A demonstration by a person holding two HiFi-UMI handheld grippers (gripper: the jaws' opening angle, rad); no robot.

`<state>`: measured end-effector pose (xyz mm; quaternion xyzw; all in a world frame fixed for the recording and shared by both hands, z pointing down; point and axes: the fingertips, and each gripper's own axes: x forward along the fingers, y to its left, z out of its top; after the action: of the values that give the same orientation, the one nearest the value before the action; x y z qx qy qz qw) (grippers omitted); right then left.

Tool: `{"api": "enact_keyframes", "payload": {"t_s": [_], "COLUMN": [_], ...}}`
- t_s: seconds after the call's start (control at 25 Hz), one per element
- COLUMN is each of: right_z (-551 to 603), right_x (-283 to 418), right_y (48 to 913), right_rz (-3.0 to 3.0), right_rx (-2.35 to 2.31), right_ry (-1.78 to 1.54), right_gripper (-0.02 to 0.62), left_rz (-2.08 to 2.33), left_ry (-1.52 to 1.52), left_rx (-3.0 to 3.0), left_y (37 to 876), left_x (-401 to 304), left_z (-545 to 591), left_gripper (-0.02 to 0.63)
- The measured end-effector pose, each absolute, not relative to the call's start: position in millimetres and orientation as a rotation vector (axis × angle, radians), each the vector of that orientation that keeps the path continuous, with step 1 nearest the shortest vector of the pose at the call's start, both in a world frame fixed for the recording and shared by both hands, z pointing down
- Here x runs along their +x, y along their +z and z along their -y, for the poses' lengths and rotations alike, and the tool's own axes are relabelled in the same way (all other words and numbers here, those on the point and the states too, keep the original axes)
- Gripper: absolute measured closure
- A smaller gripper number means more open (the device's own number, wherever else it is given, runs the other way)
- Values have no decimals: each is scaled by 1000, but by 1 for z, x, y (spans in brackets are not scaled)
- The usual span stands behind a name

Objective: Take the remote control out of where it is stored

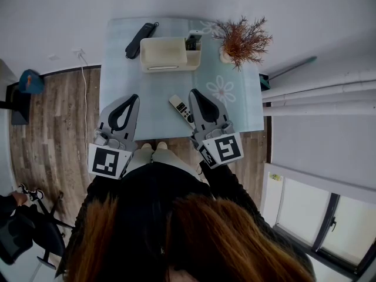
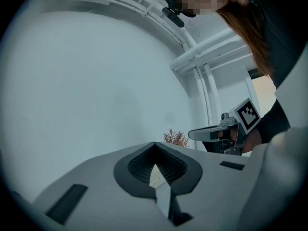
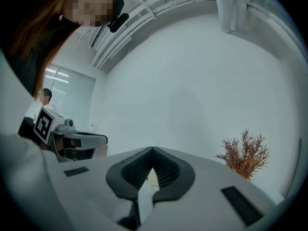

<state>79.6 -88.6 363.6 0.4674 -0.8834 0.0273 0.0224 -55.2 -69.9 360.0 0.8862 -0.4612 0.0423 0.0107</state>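
A white remote control lies flat on the pale blue tablecloth near the table's front edge. My right gripper hovers just right of it, jaws shut with nothing between them; in the right gripper view the tips meet against the bare wall. My left gripper hangs over the table's front left, also shut and empty, as the left gripper view shows. A cream storage box stands at the back, with a dark remote upright in its right compartment.
A black remote lies left of the box. A dried plant in a vase stands at the back right corner. Wooden floor and a black chair are to the left, white pipes to the right.
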Motion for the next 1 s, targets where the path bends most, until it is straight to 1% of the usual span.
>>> {"api": "enact_keyframes", "payload": {"t_s": [0.68, 1.0], "right_z": [92, 125], "right_x": [85, 101], "right_y": [359, 371], "right_rz": [2733, 2655], "right_rx": [1454, 1503], "right_ry": [109, 114], "right_gripper": [580, 580], "left_rz": [1433, 1460], "left_ry": [137, 131], "left_rx": [2788, 2775], "left_y": [357, 356], "left_x": [-46, -48], "left_z": [68, 67], "left_gripper": [606, 607]}}
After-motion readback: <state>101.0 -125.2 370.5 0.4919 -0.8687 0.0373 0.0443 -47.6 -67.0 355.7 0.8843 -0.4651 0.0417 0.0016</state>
